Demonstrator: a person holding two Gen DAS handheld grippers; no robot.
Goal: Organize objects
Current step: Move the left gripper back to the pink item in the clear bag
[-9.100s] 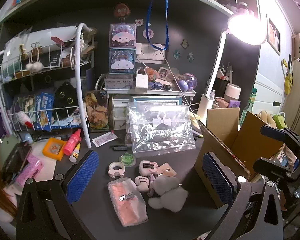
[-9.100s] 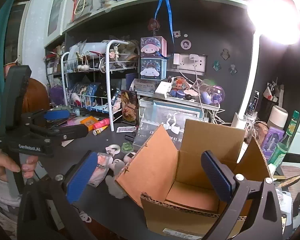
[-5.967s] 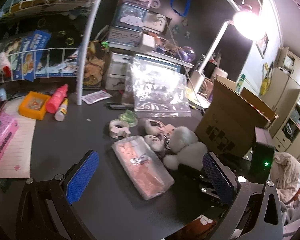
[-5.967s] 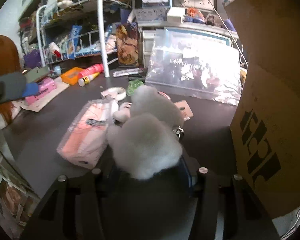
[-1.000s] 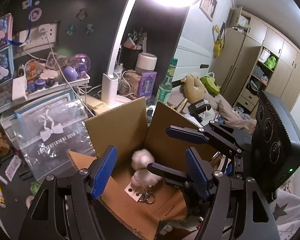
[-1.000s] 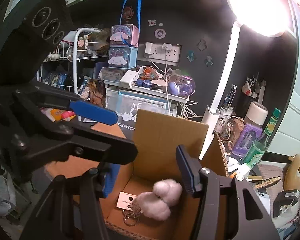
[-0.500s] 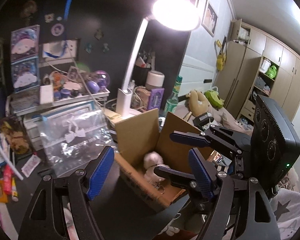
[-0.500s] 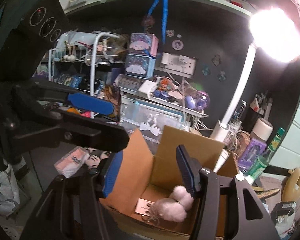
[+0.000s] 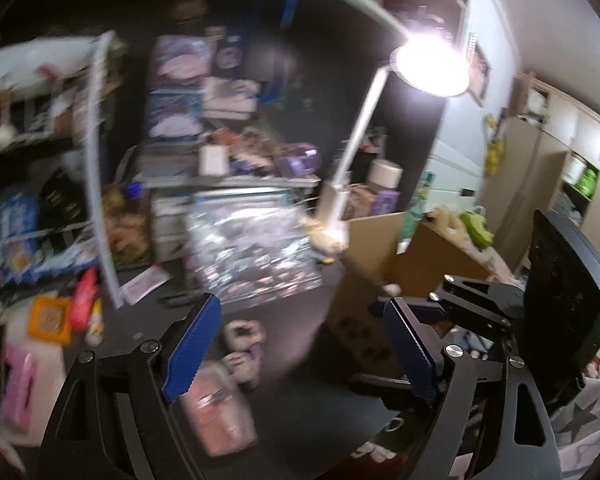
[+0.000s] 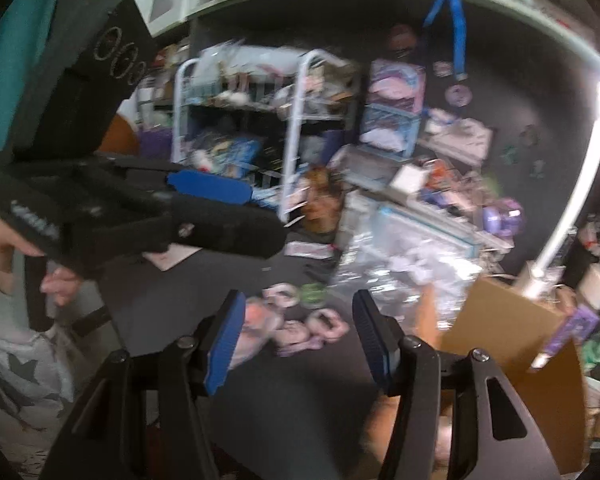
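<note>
both views are motion-blurred; fine detail cannot be read.

left wrist view, left to right: a white wire rack (image 9: 96,168) fills the upper left of the frame, with an orange tray (image 9: 49,319) and a pink tube (image 9: 85,300) at its foot. the left gripper (image 9: 300,356) occupies the lower centre, fingers spread wide with nothing between them. between the blue pads lie a pink packet (image 9: 220,412) and small pink items (image 9: 246,344) on the dark desk (image 9: 276,432). a clear plastic bag (image 9: 256,256) leans at the centre, behind them. the cardboard box (image 9: 384,304) stands at centre right, flaps up, its near wall just beyond the right pad. a lamp (image 9: 428,62) shines at the upper right. the right gripper (image 9: 440,312) crosses the frame's right side, close to the box.

right wrist view, left to right: the left gripper (image 10: 204,204) blocks the middle left. bare desk (image 10: 204,280) lies below it. the right gripper (image 10: 298,340) sits lower centre, fingers parted and empty. pink items (image 10: 300,330) lie between the pads. the box (image 10: 512,344) stands at the lower right.
</note>
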